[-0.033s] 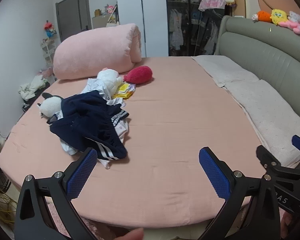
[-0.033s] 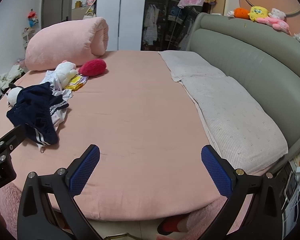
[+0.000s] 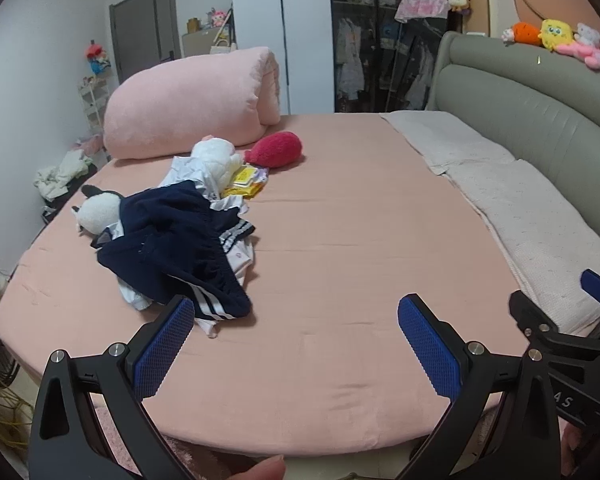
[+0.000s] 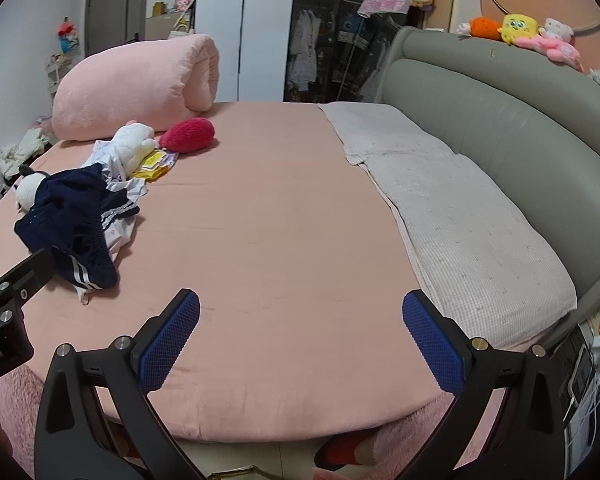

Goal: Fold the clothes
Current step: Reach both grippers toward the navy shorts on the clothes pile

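A crumpled pile of clothes lies on the left of the pink bed (image 3: 340, 240): a navy garment with white stripes (image 3: 172, 248) on top of white clothing (image 3: 192, 172). The pile also shows in the right wrist view (image 4: 72, 224). My left gripper (image 3: 296, 320) is open and empty, hovering over the bed's near edge, just right of the pile. My right gripper (image 4: 300, 316) is open and empty over the bare middle of the bed (image 4: 280, 220). Each gripper's body shows at the edge of the other's view.
A rolled pink duvet (image 3: 196, 100) lies at the back left. Plush toys, a red cushion (image 3: 278, 148) and a yellow packet (image 3: 246, 180) sit beside the pile. A grey headboard (image 3: 540, 120) and pale pillows (image 3: 520, 208) run along the right. Clothes lie on the floor at left.
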{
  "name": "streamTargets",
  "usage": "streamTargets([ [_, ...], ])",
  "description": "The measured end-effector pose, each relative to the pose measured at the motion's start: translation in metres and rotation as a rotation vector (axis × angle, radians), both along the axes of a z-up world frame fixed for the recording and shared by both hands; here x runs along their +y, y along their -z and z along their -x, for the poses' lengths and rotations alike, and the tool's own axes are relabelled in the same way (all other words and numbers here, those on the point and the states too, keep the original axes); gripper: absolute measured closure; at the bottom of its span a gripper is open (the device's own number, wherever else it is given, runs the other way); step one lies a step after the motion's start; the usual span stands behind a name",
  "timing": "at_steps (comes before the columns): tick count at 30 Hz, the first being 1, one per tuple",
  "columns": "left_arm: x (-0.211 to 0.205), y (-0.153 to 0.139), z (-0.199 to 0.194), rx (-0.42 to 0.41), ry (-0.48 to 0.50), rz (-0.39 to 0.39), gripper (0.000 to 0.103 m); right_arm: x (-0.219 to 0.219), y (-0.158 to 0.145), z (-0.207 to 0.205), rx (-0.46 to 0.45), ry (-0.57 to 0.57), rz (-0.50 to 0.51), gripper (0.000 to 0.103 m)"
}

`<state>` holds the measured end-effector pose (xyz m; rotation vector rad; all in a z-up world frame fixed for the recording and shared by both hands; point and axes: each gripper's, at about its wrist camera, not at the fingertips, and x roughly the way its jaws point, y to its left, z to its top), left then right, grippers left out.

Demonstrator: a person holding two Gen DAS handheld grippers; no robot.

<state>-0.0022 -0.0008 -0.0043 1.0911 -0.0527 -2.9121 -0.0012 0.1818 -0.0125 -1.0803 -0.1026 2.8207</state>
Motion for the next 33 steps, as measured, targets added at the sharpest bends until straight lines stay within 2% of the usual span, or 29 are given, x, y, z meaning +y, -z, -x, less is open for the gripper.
streamTargets([
  [4, -0.002, 0.01, 0.005, 0.002, -0.01, -0.009, 0.0, 0.004, 0.003, 0.004, -0.002, -0.012, -0.013, 0.0],
  [7, -0.003, 0.018, 0.009, 0.003, -0.017, -0.016, 0.0, -0.015, 0.003, 0.002, -0.003, -0.035, -0.042, 0.0],
  [11, -0.042, 0.045, 0.017, -0.076, 0.012, -0.196, 0.0, -0.019, 0.016, 0.011, 0.001, -0.125, -0.016, 0.0],
  [13, -0.061, 0.065, 0.025, -0.126, 0.004, -0.277, 0.0, -0.018, 0.03, 0.023, -0.029, -0.179, -0.002, 0.0],
  [15, -0.082, 0.084, 0.029, -0.132, -0.059, -0.299, 0.0, -0.025, 0.043, 0.039, -0.069, -0.226, 0.017, 0.001],
  [17, -0.101, 0.095, 0.033, -0.102, -0.13, -0.268, 0.001, -0.039, 0.055, 0.062, -0.117, -0.291, 0.045, 0.006],
  [19, -0.126, 0.103, 0.042, -0.074, -0.195, -0.244, 0.007, -0.064, 0.061, 0.086, -0.136, -0.351, 0.06, 0.015],
  [22, -0.171, 0.116, 0.069, -0.066, -0.287, -0.284, 0.031, -0.107, 0.07, 0.124, -0.158, -0.439, 0.078, 0.02],
  [23, -0.185, 0.123, 0.08, -0.07, -0.309, -0.308, 0.045, -0.125, 0.076, 0.136, -0.172, -0.468, 0.083, 0.026],
  [24, -0.2, 0.132, 0.092, -0.079, -0.325, -0.344, 0.046, -0.143, 0.082, 0.149, -0.185, -0.497, 0.087, 0.038],
  [26, -0.22, 0.146, 0.114, -0.095, -0.31, -0.441, 0.045, -0.172, 0.094, 0.17, -0.22, -0.542, 0.077, 0.051],
  [28, -0.233, 0.156, 0.132, -0.105, -0.286, -0.516, 0.037, -0.199, 0.113, 0.186, -0.253, -0.566, 0.046, 0.053],
  [29, -0.234, 0.16, 0.138, -0.105, -0.273, -0.532, 0.028, -0.21, 0.122, 0.192, -0.268, -0.574, 0.034, 0.053],
  [31, -0.236, 0.169, 0.154, -0.116, -0.273, -0.515, 0.027, -0.225, 0.138, 0.199, -0.298, -0.583, 0.037, 0.053],
  [32, -0.237, 0.173, 0.16, -0.124, -0.275, -0.511, 0.03, -0.227, 0.143, 0.2, -0.31, -0.586, 0.04, 0.053],
  [33, -0.239, 0.175, 0.162, -0.115, -0.267, -0.535, 0.052, -0.23, 0.148, 0.201, -0.322, -0.59, 0.036, 0.052],
])
